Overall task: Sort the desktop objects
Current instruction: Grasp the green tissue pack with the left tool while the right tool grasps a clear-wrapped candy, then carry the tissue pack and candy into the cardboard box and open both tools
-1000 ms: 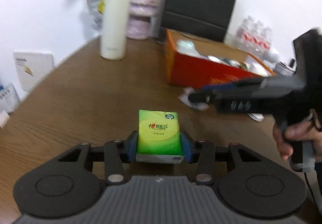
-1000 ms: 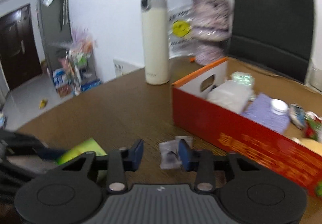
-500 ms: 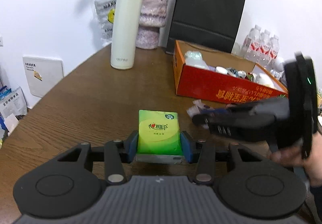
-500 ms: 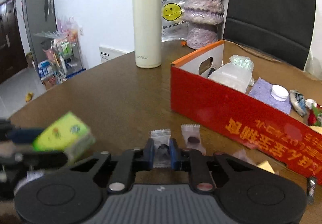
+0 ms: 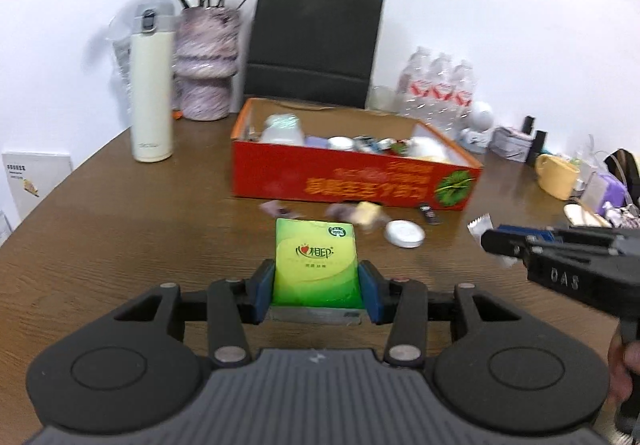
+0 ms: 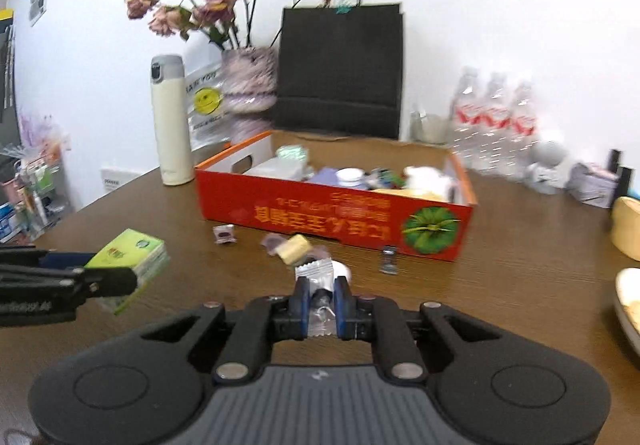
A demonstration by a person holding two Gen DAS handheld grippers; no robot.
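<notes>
left gripper (image 5: 316,291): clamped on green tissue pack (image 5: 315,265), which sits between its blue pads, held above the wooden table (image 5: 120,245). right gripper (image 6: 320,301): closed on clear candy wrapper (image 6: 316,277) with a dark centre, raised off the table since half a second ago; both grippers sit farther back from the box now. beyond: loose candies, white round lid (image 5: 404,233), red cardboard box (image 5: 352,181) holding sorted items, cream flask (image 5: 153,85).
</notes>
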